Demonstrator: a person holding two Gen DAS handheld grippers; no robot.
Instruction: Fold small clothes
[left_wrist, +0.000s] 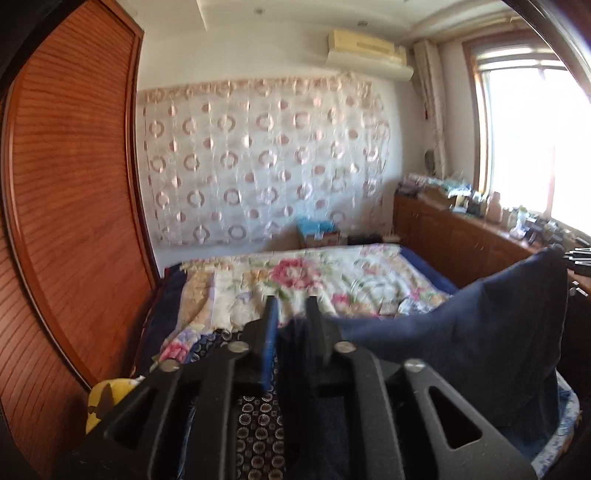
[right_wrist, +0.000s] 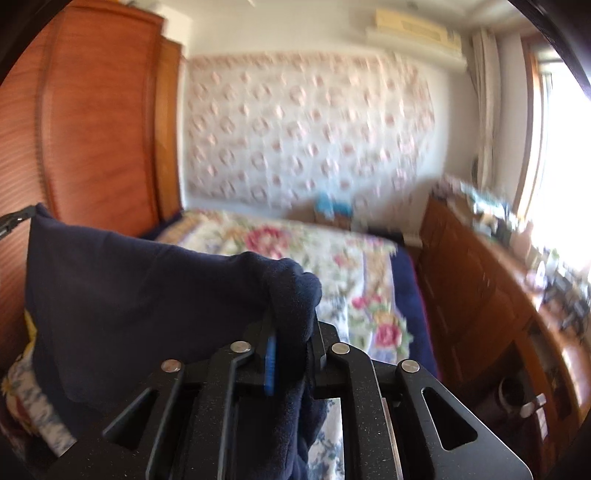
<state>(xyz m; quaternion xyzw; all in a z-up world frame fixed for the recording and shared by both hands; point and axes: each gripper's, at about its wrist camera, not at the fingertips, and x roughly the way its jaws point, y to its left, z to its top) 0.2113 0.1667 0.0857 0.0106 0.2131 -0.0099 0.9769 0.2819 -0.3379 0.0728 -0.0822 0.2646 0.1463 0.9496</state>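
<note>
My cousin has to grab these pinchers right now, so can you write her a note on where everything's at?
Left gripper: fingers slightly apart at one end of the navy cloth; it's unclear whether it still grips.
Right gripper: shut on a bunched edge of the cloth.
Cloth: hanging stretched between both grippers, above the floral bedspread.
Done: cloth is lifted.
Left: probably lay it flat, then fold it.

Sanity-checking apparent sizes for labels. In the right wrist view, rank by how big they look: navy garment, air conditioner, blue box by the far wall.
1. navy garment: largest by far, though it hangs right at the camera, so nearness inflates it.
2. air conditioner: a long strip high on the wall.
3. blue box: smallest; blurred, edges unclear.
</note>
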